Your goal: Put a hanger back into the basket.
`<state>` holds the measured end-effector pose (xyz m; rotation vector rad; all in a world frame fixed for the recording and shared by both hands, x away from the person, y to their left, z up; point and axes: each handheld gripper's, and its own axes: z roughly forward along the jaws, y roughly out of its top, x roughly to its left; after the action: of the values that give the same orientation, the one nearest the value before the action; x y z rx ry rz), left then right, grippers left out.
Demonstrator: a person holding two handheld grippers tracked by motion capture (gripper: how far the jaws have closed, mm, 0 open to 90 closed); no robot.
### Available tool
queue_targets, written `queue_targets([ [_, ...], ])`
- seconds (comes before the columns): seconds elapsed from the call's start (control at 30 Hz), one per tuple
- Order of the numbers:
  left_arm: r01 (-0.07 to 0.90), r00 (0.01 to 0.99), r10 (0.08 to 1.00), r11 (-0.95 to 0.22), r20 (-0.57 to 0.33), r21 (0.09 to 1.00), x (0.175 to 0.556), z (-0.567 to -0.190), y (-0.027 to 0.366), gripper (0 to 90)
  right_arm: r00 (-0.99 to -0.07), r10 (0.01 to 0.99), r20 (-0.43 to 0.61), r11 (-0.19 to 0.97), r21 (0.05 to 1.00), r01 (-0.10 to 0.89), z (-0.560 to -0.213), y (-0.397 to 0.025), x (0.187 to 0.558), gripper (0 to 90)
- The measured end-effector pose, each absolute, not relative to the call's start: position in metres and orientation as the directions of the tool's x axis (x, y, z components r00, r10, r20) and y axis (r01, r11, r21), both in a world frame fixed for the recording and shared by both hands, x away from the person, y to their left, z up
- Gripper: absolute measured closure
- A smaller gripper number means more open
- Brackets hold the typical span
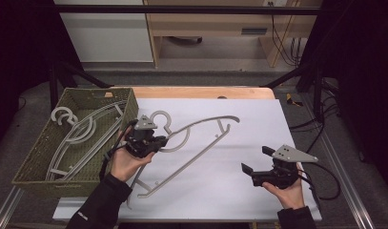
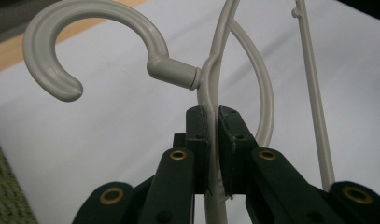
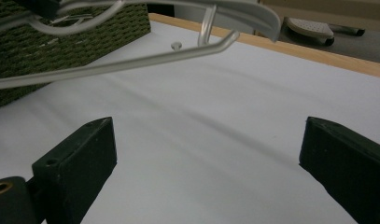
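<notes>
A grey plastic hanger [image 1: 196,143] lies over the white sheet [image 1: 239,191], its hook [image 1: 160,117] toward the basket. My left gripper [image 1: 151,140] is shut on the hanger's frame just below the hook. In the left gripper view the jaws pinch the grey bar [image 2: 213,140], with the hook [image 2: 57,51] curling up to the left. My right gripper [image 1: 256,160] is held open low over the sheet at the right, with nothing between its fingers [image 3: 78,163]. The hanger's end and bar [image 3: 131,58] cross the top of the right gripper view.
A green woven basket [image 1: 39,157] stands at the left with more grey hangers [image 1: 82,131] inside. The wooden table edge [image 1: 206,92] runs along the back. Black frame bars and cables flank the table.
</notes>
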<state>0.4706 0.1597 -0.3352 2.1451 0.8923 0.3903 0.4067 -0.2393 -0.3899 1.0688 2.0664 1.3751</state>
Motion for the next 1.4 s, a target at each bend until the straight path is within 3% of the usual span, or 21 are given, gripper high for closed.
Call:
queue_targets([
  [0.63, 0.422, 0.680, 0.732, -0.431, 0.036, 0.797, 0.461, -0.274, 0.202, 83.3, -0.606, 0.794, 0.059, 0.209, 0.908, 0.362, -0.390, -0.239, 0.407, 4.5],
  [1.4, 0.484, 0.476, 0.876, -0.335, 0.078, 0.809, 0.470, -0.242, 0.320, 83.4, -0.605, 0.794, 0.058, 0.217, 0.903, 0.372, -0.392, -0.237, 0.409, 4.7],
])
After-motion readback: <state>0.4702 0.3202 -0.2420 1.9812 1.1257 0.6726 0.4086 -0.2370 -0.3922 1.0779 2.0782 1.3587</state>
